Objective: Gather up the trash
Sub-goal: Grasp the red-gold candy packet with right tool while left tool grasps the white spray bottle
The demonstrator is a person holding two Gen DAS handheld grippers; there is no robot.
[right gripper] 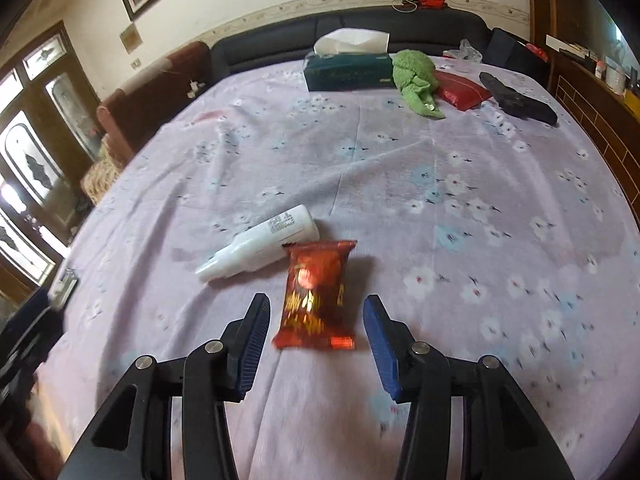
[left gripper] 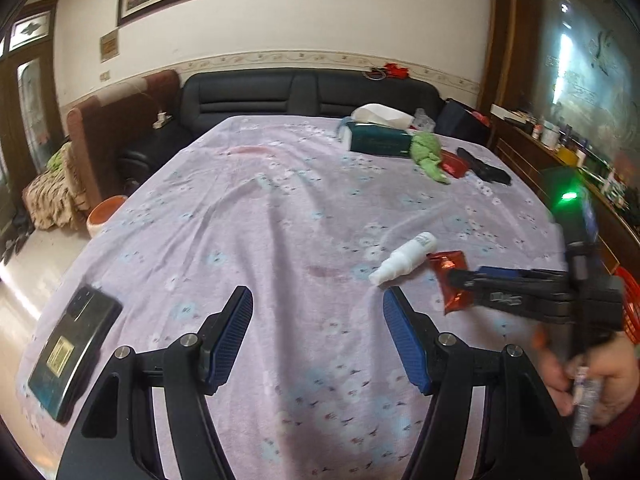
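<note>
A red snack wrapper (right gripper: 316, 300) lies flat on the pink floral cloth (right gripper: 440, 184), right beside a white spray bottle (right gripper: 260, 246) lying on its side. My right gripper (right gripper: 316, 304) is open, with a blue pad on either side of the wrapper and a gap showing on both sides. In the left wrist view the right gripper (left gripper: 460, 286) reaches in from the right over the wrapper (left gripper: 448, 264), next to the bottle (left gripper: 404, 258). My left gripper (left gripper: 318, 312) is open above bare cloth, with nothing between its fingers.
At the far end sit a green tissue box (right gripper: 348, 74), a green rag (right gripper: 416, 80), a red pouch (right gripper: 462, 90) and a black object (right gripper: 516, 100). A dark phone (left gripper: 74, 344) lies near the left edge. A red basket (left gripper: 628, 304) stands past the right edge, a sofa behind.
</note>
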